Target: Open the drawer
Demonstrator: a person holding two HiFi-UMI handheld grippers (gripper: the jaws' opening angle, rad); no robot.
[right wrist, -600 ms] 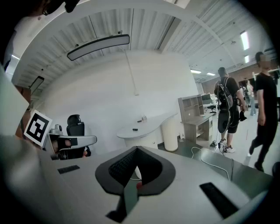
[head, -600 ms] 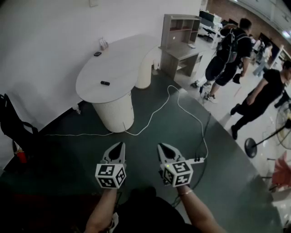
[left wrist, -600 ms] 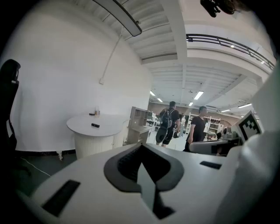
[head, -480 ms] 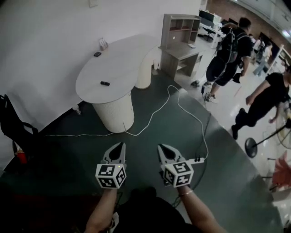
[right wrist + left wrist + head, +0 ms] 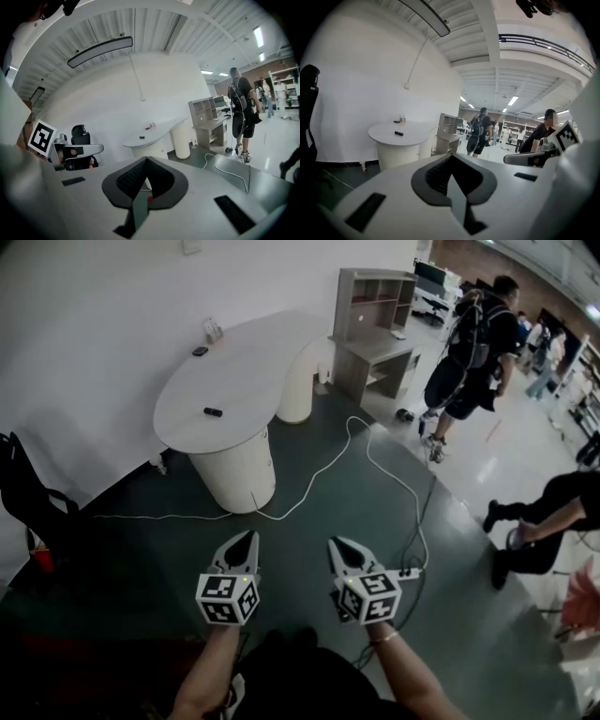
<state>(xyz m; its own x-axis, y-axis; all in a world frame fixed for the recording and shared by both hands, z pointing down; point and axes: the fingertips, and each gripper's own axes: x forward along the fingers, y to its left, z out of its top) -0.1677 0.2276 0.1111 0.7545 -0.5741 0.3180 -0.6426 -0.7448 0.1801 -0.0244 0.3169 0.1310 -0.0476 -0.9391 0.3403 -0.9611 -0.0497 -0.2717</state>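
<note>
Nearest, bottom edge of head view: two bare forearms reach forward, side by side, each carrying a marker-cube gripper.
Left gripper (image 5: 249, 538): claw pressed together with nothing in it; its own view (image 5: 450, 158) shows the dark pads meeting at a point. It tilts slightly down towards the table.
Right gripper (image 5: 335, 543): claw also pressed together and empty, pads meeting in its own view (image 5: 146, 160). It is just beside the left one and parallel to it.
Floor (image 5: 141, 549): dark green, below and ahead of both grippers.
Power strip (image 5: 405, 570): white, on the floor just right of the right gripper.
Cable (image 5: 319, 470): white, snaking across the floor from the strip towards the pedestal.
Pedestal (image 5: 234, 470): white, ribbed and round, standing upright beyond the grippers and well apart from them.
Table (image 5: 253, 362): long white curved top on the pedestal, its long axis running away to the right along the wall.
Drawer: too small to pick out from here, so its place, facing and long axis cannot be told.
Desk (image 5: 370, 334): grey, with shelves, past the table's far end.
Person (image 5: 469, 343): with a backpack, standing beyond the desk.
</note>
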